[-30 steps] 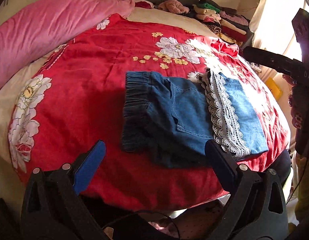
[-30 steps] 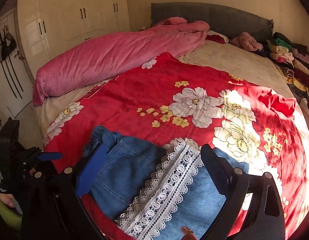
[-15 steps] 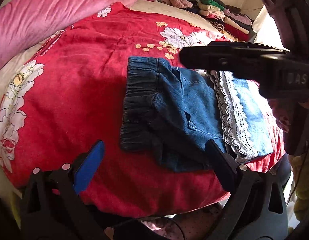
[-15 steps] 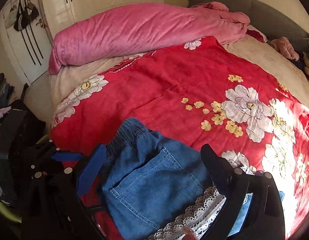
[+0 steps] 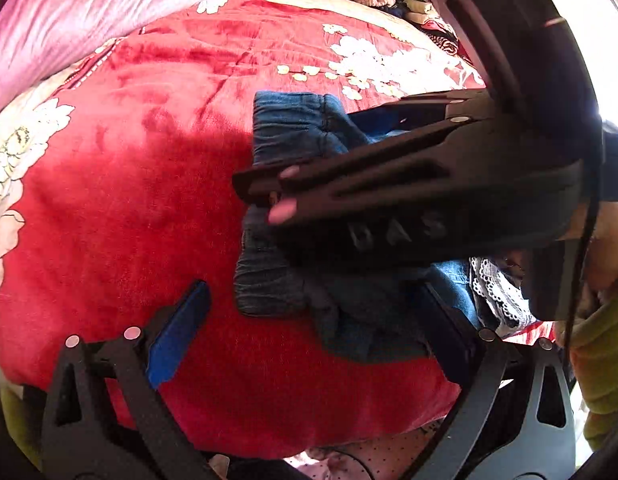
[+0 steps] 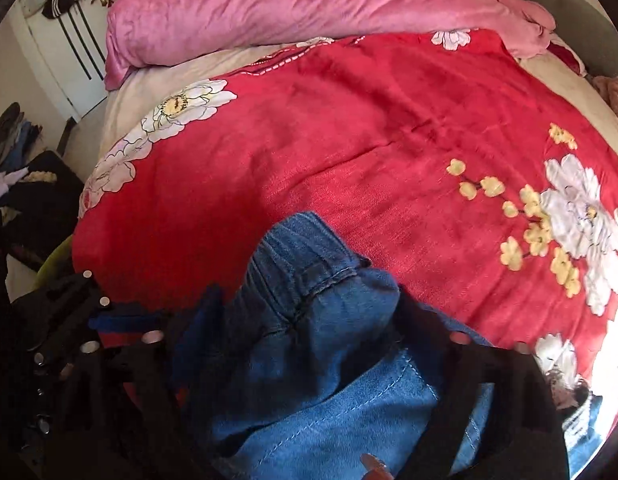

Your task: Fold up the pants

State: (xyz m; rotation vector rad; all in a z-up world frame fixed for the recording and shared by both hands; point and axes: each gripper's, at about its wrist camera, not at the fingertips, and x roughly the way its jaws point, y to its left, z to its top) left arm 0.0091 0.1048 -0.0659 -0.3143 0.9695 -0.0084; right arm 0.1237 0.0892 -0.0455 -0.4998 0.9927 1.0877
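Red floral bedding covers the bed, with a pink quilt rolled along its far edge. Near the front edge lie the denim pants, partly folded; their lace trim peeks out at the right, mostly hidden. The right gripper crosses the left wrist view and blocks the pants' middle. Its jaws are closing with bunched waistband denim between them; shadow and blur hide whether the pads press yet. The left gripper hangs wide over the front edge, its right finger over the pants' near corner, gripping nothing.
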